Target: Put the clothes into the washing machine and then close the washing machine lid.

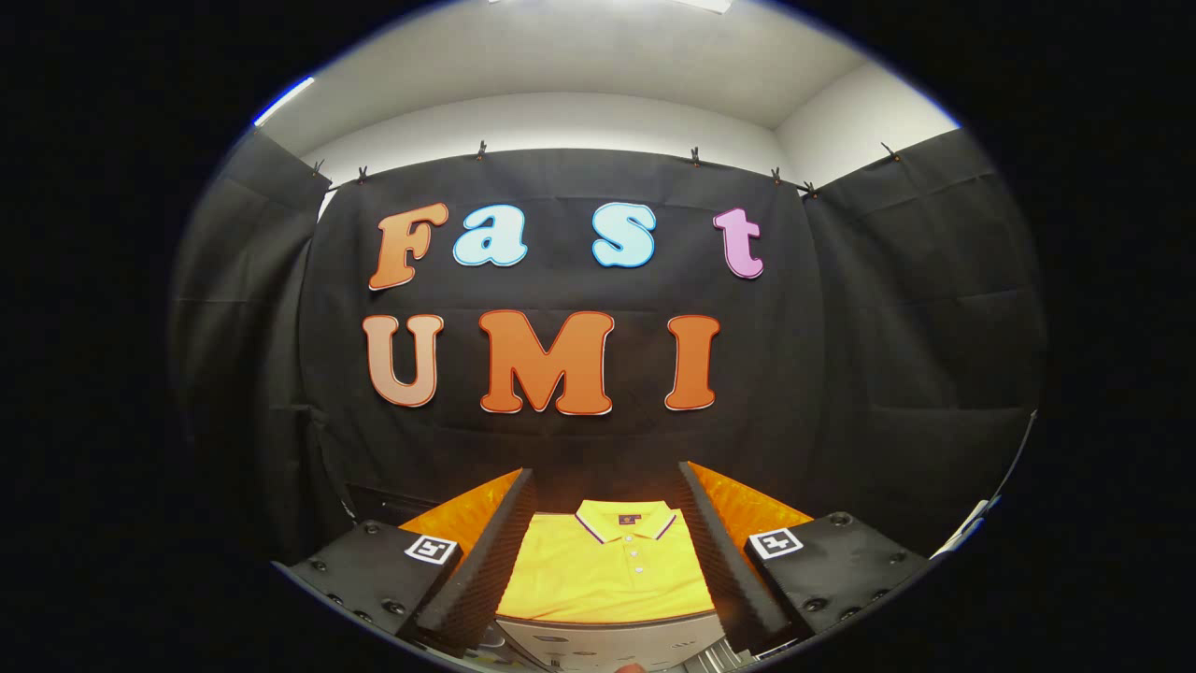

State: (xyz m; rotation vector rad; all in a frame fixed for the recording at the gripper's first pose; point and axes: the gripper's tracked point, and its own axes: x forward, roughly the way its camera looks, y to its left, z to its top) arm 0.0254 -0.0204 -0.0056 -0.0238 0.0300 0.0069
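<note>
A folded yellow polo shirt [609, 565] with a buttoned collar lies flat on a surface, seen between my two fingers. My gripper [605, 481] is open, with the fingers spread wide to either side of the shirt and apart from it. Just below the shirt's near edge, a light grey panel [607, 643] of an appliance shows between the finger bases; I cannot tell whether it is the washing machine's top.
The black cloth wall of the booth [579, 449] rises straight beyond the shirt, and more cloth hangs to the left and right. A pale edge [972, 523] shows at the far right, low down.
</note>
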